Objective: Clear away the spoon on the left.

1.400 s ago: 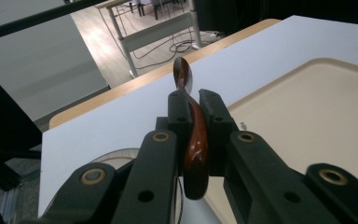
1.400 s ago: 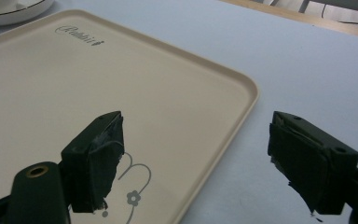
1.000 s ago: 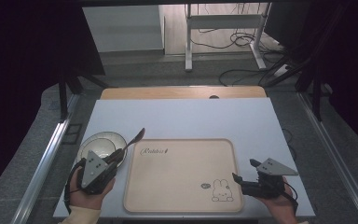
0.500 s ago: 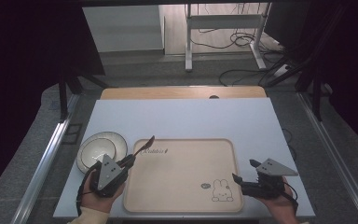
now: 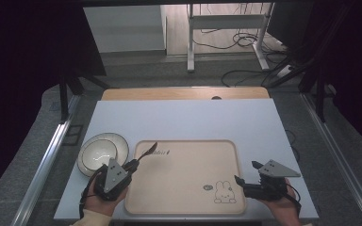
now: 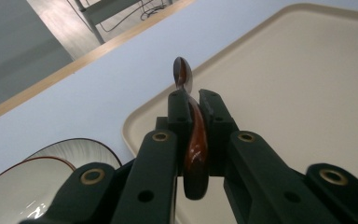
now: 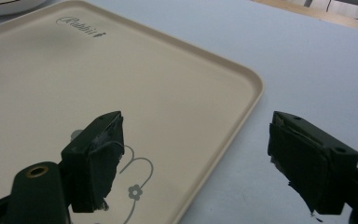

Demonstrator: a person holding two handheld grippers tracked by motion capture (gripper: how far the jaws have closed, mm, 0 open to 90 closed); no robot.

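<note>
My left gripper [image 5: 135, 164] is shut on the handle of a dark brown spoon [image 5: 148, 150]. The spoon's bowl end reaches over the top left corner of the beige tray [image 5: 184, 160]. In the left gripper view the spoon [image 6: 194, 140] stands on edge between the jaws of the left gripper [image 6: 196, 99], low over the tray's [image 6: 289, 70] rim. A white bowl [image 5: 98, 153] with a dark rim sits just left of the tray. My right gripper [image 5: 238, 181] rests at the tray's lower right corner, by the rabbit drawing. In its own view the right gripper [image 7: 193, 140] is open with nothing between the jaws.
The tray [image 7: 121, 70] lies on a pale blue-grey table [image 5: 193, 117], which has a wooden strip [image 5: 184, 93] along its far edge. The bowl [image 6: 32, 179] shows at the lower left of the left gripper view. Cables and desk legs lie on the floor beyond.
My left gripper, still holding the spoon, has moved right from over the bowl toward the tray's left edge and sunk a little. The bowl is now uncovered. The right gripper has stayed put.
</note>
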